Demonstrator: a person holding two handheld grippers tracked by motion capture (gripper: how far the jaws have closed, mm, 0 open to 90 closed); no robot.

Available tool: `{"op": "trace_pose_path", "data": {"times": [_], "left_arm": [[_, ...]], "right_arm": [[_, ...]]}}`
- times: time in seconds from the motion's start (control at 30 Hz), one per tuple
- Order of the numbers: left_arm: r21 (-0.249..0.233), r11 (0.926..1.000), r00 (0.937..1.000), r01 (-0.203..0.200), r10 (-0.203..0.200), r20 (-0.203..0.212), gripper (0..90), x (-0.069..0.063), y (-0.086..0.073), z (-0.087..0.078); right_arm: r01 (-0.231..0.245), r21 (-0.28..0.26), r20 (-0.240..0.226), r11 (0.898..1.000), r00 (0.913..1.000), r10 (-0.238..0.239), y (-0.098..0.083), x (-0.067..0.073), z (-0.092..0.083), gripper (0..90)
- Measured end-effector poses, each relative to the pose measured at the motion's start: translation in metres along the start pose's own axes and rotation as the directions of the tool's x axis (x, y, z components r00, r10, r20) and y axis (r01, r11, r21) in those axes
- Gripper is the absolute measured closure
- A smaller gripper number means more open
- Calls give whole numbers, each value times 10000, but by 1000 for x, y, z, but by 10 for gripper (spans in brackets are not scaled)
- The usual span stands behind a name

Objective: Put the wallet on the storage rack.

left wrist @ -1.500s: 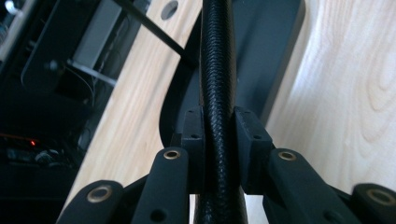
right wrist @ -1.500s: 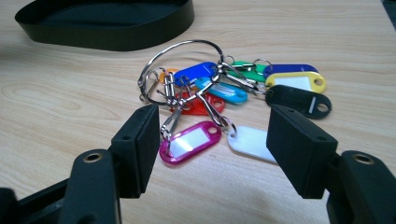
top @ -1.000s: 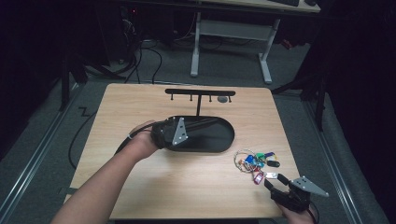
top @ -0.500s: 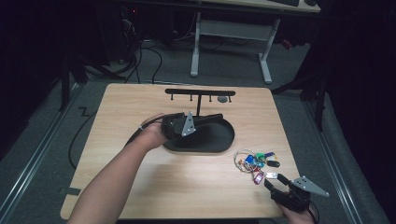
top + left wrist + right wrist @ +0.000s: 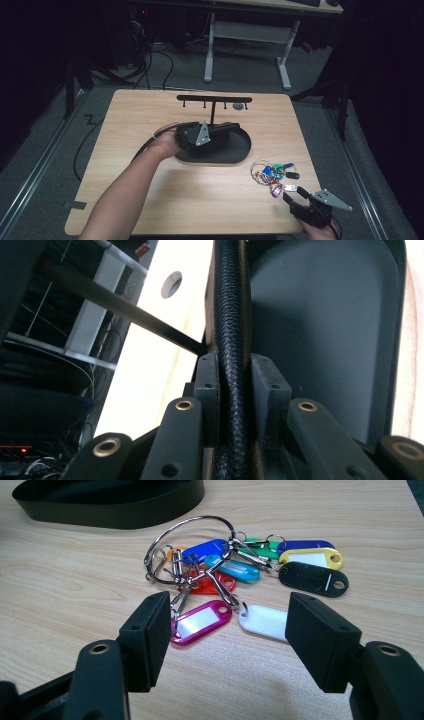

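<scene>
Keys (image 5: 240,575) are the thing to pick up now: a bunch of coloured tags on a wire ring, lying flat on the table (image 5: 150,200) near its right front corner, just in front of your right gripper (image 5: 295,196). In the right gripper view its jaws stand spread wide, one on each side of the pink tag (image 5: 200,621) and the white tag (image 5: 262,621), and they touch nothing yet.

Your left gripper (image 5: 220,131) is pinching the rim of the black tray (image 5: 235,152), which sits in the middle of the table with the post of the hook rack (image 5: 214,99) rising from it. In the left gripper view the pads (image 5: 207,390) press on the woven rim from both sides. Keep this grip firm, so the stand does not slide or tip when you bring the keys to a hook.

For the step in hand, do not close on the flat tags; I think they will slip out or lie crooked. Better move the right gripper a little forward and low, until the pads are around the thick knot where the small rings join the big wire ring (image 5: 190,530). Close slowly, then lift straight up and let the tags hang free. If the big ring hangs open to one side, it is easier to put over a hook.
</scene>
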State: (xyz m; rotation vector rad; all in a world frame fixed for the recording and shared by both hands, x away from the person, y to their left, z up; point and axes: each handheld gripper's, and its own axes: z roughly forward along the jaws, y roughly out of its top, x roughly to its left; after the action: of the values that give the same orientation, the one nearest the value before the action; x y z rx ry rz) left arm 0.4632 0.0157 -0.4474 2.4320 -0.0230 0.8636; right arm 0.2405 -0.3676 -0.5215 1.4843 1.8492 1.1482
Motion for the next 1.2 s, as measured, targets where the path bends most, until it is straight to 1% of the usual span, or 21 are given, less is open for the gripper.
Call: {"op": "trace_pose_path", "data": {"times": [0.07, 0.1, 0.17, 0.23, 0.3, 0.33, 0.37, 0.43, 0.47, 0.53, 0.63, 0.67, 0.73, 0.77, 0.8, 0.87, 0.93, 1.0, 1.1, 1.13, 1.2], "left_arm": [[162, 9997, 9998, -202, 202, 4, 761, -2, 0, 0], [173, 9997, 9999, -156, 155, 32, 761, -2, -1, 1], [245, 9995, 9998, -201, 200, 51, 759, -4, -3, 2], [394, 9989, 9996, -266, 261, 124, 758, -6, -6, 3], [653, 9973, 9993, -336, 323, 204, 755, -9, -10, 6], [753, 9968, 9993, -257, 236, 288, 754, -10, -12, 7], [753, 9968, 9993, -260, 240, 278, 753, -11, -14, 7], [744, 9971, 9996, -132, 112, 275, 750, -10, -17, 7], [798, 9968, 9994, -105, 78, 338, 748, -11, -17, 7], [876, 9960, 9990, -159, 120, 439, 744, -12, -18, 7], [947, 9954, 9983, -126, 71, 581, 733, -14, -18, 7], [988, 9951, 9977, -56, -11, 674, 728, -14, -18, 8], [1060, 9943, 9976, 74, -147, 684, 714, -15, -18, 9], [1123, 9934, 9969, 221, -304, 725, 704, -15, -18, 9], [1115, 9927, 9954, 452, -542, 784, 689, -15, -18, 10], [1218, 9906, 9938, 629, -734, 840, 661, -16, -20, 10], [1379, 9858, 9893, 954, -1093, 963, 630, -16, -21, 11], [1448, 9827, 9866, 1155, -1304, 976, 610, -15, -22, 10], [1336, 9799, 9811, 1481, -1626, 1049, 580, -14, -24, 6], [1373, 9787, 9796, 1525, -1681, 1101, 575, -13, -23, 4], [1175, 9793, 9780, 1651, -1779, 1089, 558, -14, -24, 0]], "right_arm": [[2, 3, -5, 10000, 10000, -2, 0, 0, 0, 354], [-23, 22, -8, 10000, 10000, 23, 0, 0, 0, 354], [27, 32, -19, 10000, 10000, -27, 0, 1, 0, 355], [20, 57, -30, 10000, 10000, -20, 0, 1, 1, 354], [23, 63, -37, 10000, 10000, -23, 0, 1, 1, 355], [25, 67, -40, 10000, 10000, -25, 0, 1, 1, 355], [-2, 70, -45, 10000, 10000, 2, 0, 1, 1, 355], [13, 83, -48, 10000, 10000, -13, 0, 1, 2, 355], [17, 90, -56, 10000, 10000, -16, 0, 1, 2, 355], [28, 118, -70, 9999, 10000, -27, 0, 2, 3, 355], [50, 131, -96, 9999, 9999, -49, 0, 3, 4, 355], [85, 140, -104, 9999, 9999, -83, 0, 3, 5, 355], [105, 145, -109, 9998, 9999, -104, 0, 3, 5, 355], [71, 153, -131, 9999, 9999, -69, 0, 3, 5, 355], [77, 152, -139, 9999, 9999, -75, 0, 4, 5, 355], [93, 157, -149, 9998, 9998, -91, 0, 4, 5, 355], [66, 152, -157, 9999, 9999, -64, 1, 4, 5, 355], [80, 158, -155, 9998, 9998, -77, 1, 4, 5, 355], [69, 146, -158, 9999, 9999, -66, 1, 3, 6, 355], [59, 148, -153, 9999, 9999, -57, 1, 4, 6, 355], [57, 134, -151, 9999, 9999, -55, 1, 4, 6, 355]]}}
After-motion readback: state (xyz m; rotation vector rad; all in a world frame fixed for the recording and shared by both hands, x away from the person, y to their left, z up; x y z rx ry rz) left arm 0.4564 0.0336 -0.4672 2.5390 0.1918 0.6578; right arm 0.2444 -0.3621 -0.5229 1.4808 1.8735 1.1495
